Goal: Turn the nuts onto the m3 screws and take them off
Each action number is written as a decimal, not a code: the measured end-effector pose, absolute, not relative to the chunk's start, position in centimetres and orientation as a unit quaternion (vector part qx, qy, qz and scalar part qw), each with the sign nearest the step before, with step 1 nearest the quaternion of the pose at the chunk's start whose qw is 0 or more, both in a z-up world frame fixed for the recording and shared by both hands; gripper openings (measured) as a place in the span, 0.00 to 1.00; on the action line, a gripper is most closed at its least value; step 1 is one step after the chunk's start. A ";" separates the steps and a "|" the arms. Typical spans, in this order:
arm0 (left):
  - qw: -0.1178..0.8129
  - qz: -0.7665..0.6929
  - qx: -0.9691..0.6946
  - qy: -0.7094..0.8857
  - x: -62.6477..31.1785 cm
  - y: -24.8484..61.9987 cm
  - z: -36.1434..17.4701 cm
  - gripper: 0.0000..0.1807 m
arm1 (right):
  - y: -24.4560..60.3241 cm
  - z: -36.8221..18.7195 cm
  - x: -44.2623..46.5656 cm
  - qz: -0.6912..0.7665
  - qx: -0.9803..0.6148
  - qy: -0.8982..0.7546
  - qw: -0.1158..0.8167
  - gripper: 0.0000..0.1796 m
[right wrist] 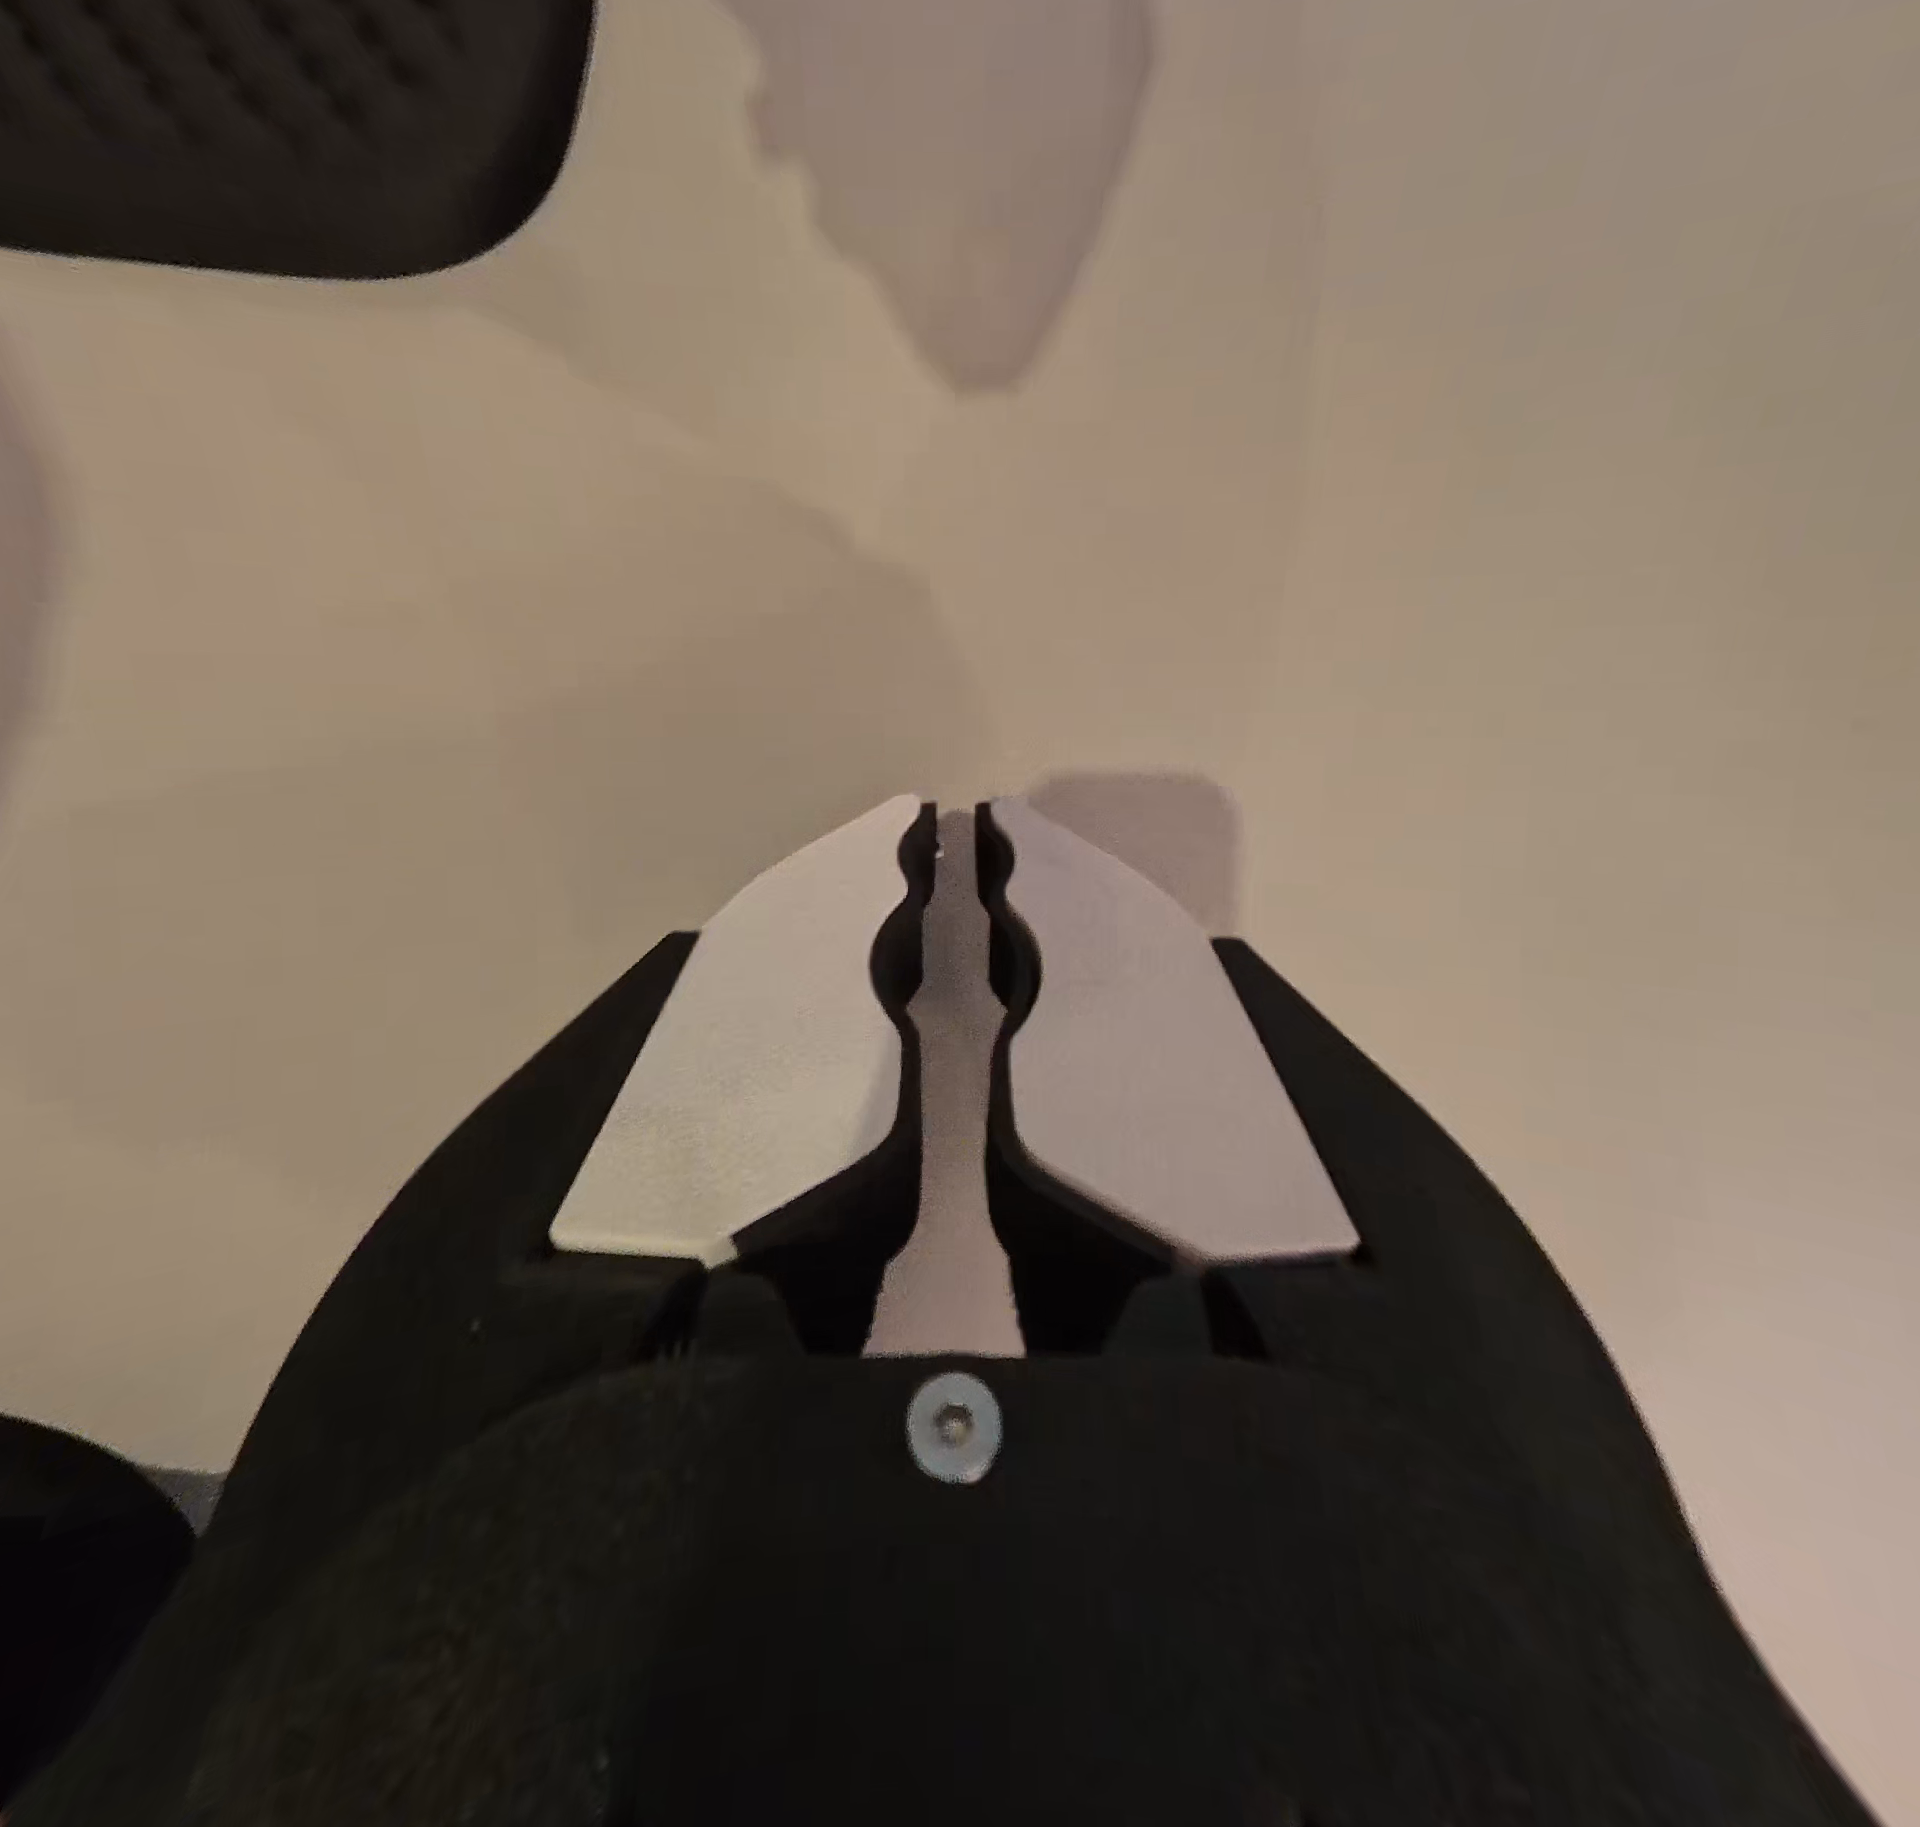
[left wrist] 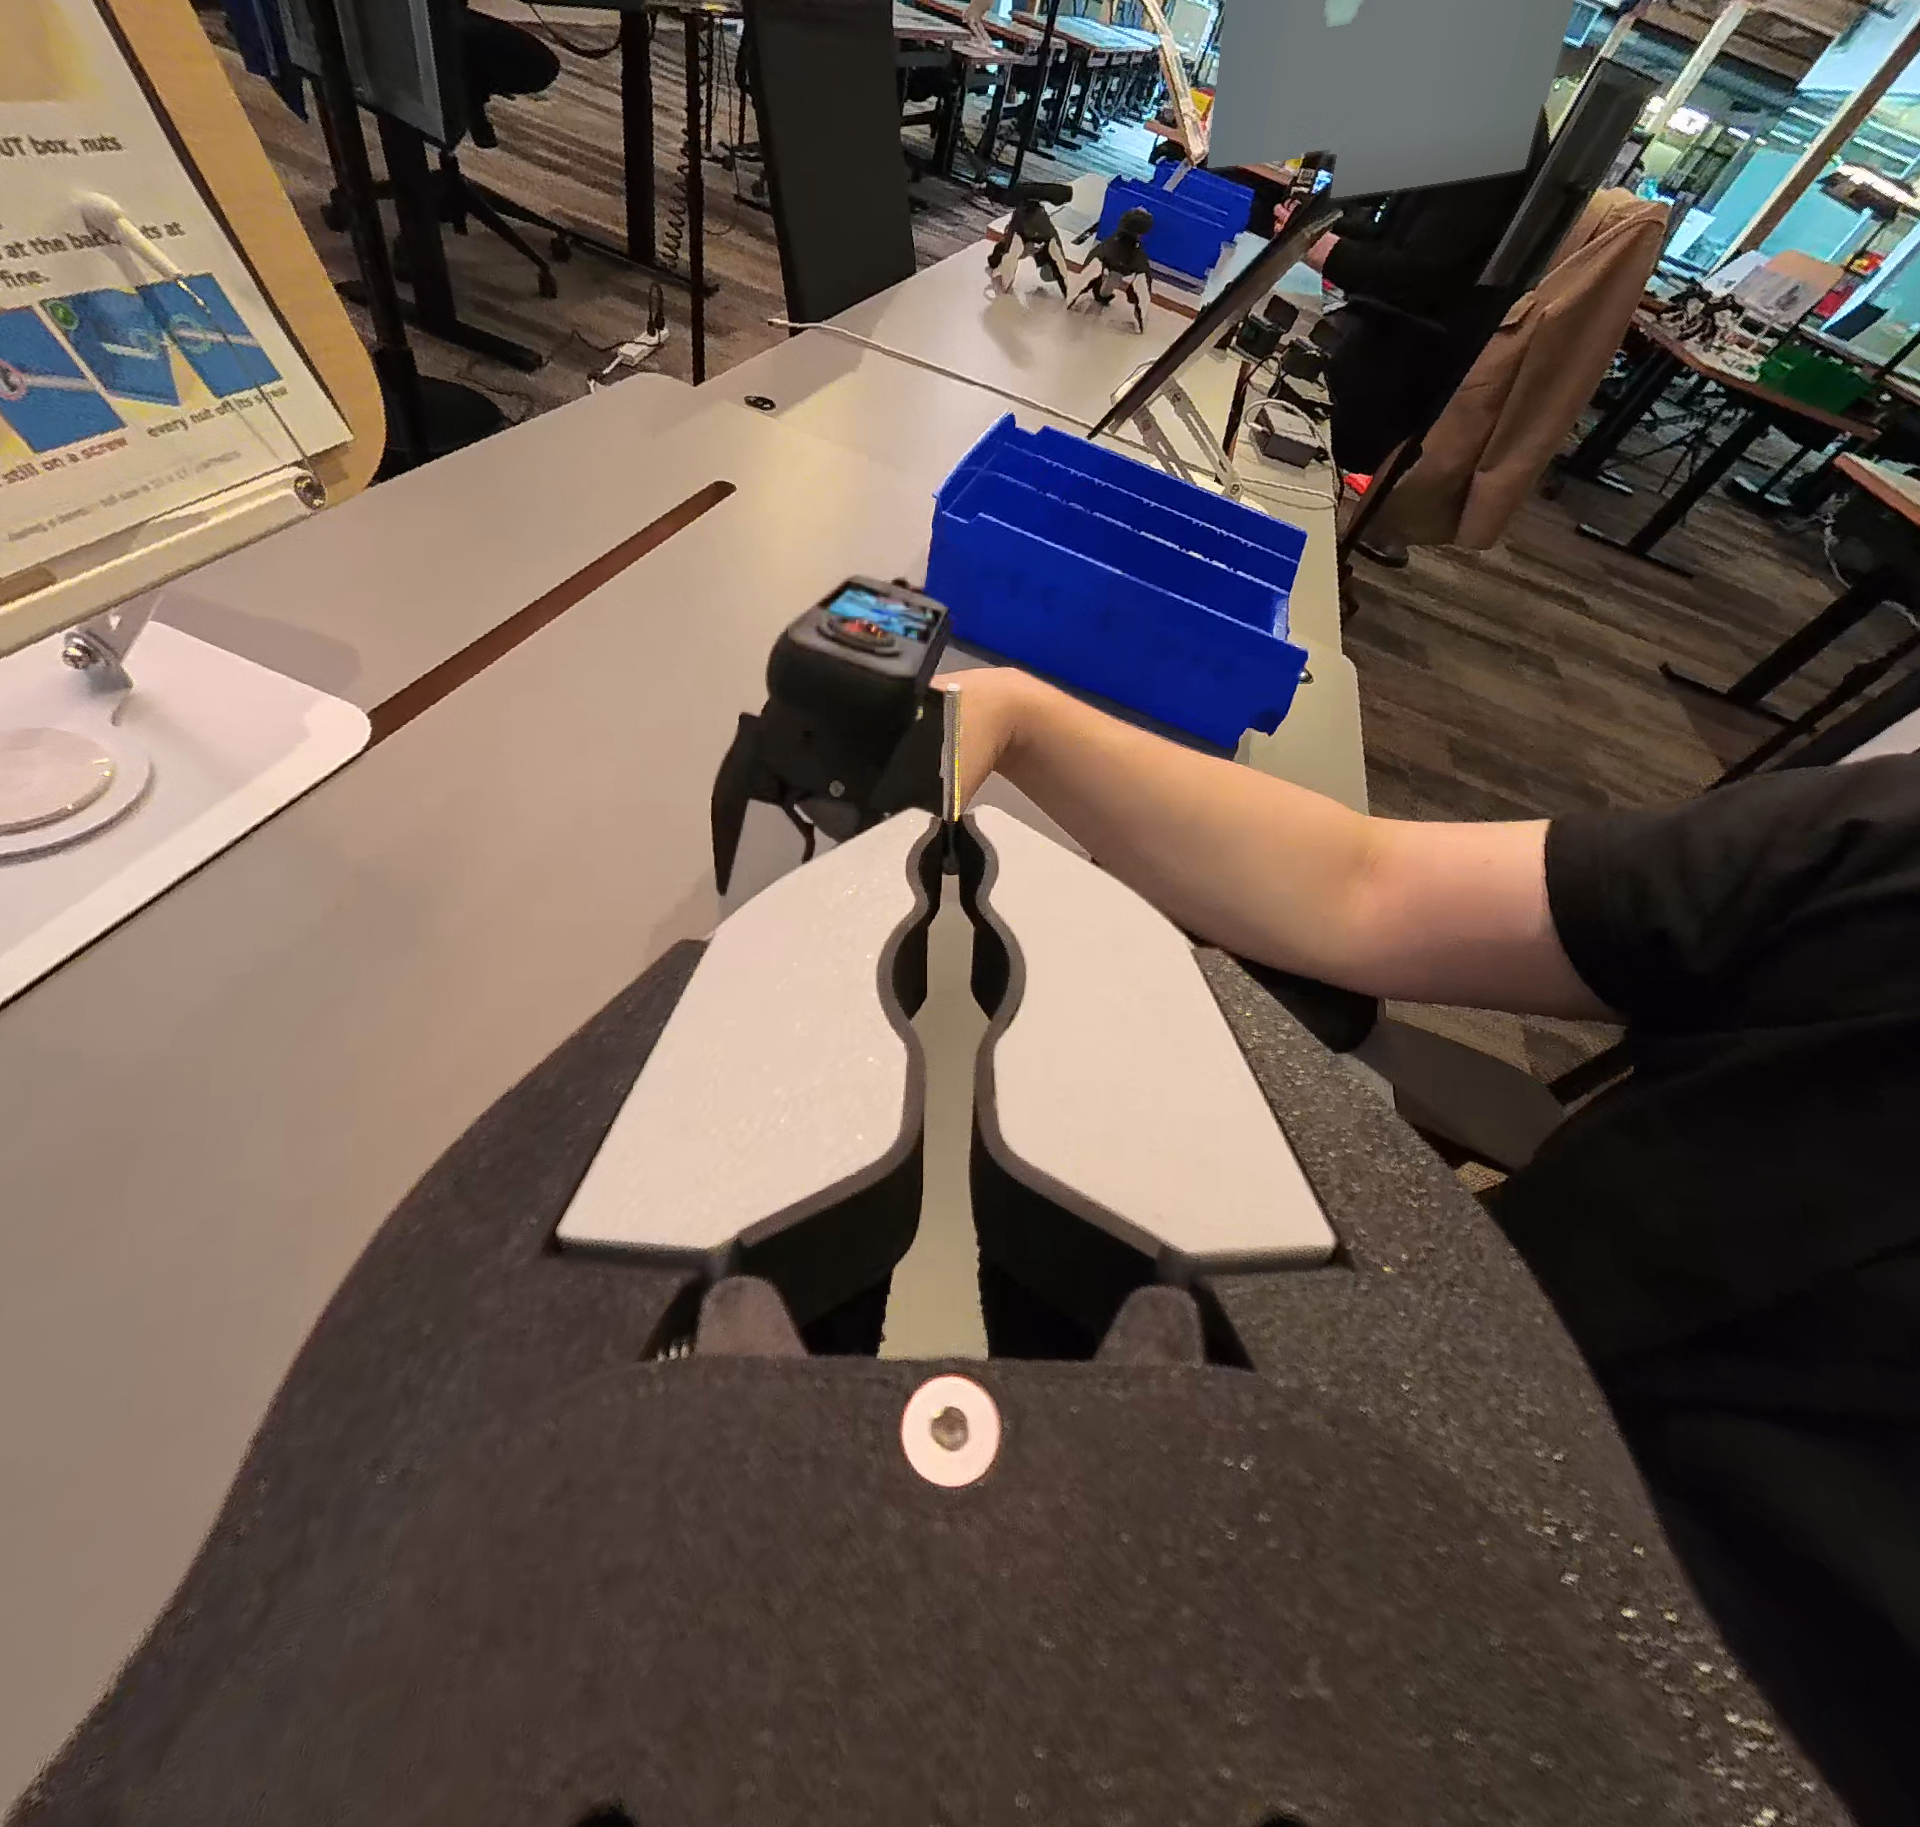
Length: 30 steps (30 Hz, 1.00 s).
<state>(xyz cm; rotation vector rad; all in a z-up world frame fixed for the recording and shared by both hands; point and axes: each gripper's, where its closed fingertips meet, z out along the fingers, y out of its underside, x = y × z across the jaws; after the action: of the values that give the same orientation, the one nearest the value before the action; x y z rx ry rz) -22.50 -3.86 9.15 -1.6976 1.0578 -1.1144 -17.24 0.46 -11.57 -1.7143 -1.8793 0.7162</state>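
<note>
My left gripper [left wrist: 951,827] is shut on a thin silver M3 screw [left wrist: 952,754], which stands upright out of the fingertips above the grey table [left wrist: 312,946]. My right gripper [right wrist: 956,816] points down at the table. Its jaws stand almost together with a narrow slit between them. A tiny metallic glint, a small nut [right wrist: 941,850], shows at the tips, mostly hidden. In the left wrist view the right gripper [left wrist: 774,842] hangs just behind the screw, held by a bare forearm [left wrist: 1299,894].
A blue compartment bin [left wrist: 1112,572] sits on the table behind the right gripper. A white stand with an instruction sheet [left wrist: 135,323] is at the left. A dark slot [left wrist: 561,593] runs across the tabletop. More grippers and blue bins stand far back.
</note>
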 end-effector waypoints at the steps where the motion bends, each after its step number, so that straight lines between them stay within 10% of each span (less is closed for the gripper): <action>1: 0.412 -0.443 -0.677 0.420 -22.7 -3.9 9.1 0.01 | 0.1 -11.8 -17.4 0.265 -0.625 -0.694 0.239 0.05; 30: 0.406 -0.444 -0.680 0.420 -23.7 -4.5 8.6 0.01 | 0.2 -15.3 -17.1 0.200 -0.640 -0.716 0.194 0.04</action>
<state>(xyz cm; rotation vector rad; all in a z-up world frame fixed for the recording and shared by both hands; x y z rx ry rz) -23.72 -4.53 8.58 -1.7151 1.0586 -1.1209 -17.13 0.21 -15.28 -1.7949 -2.0086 0.5599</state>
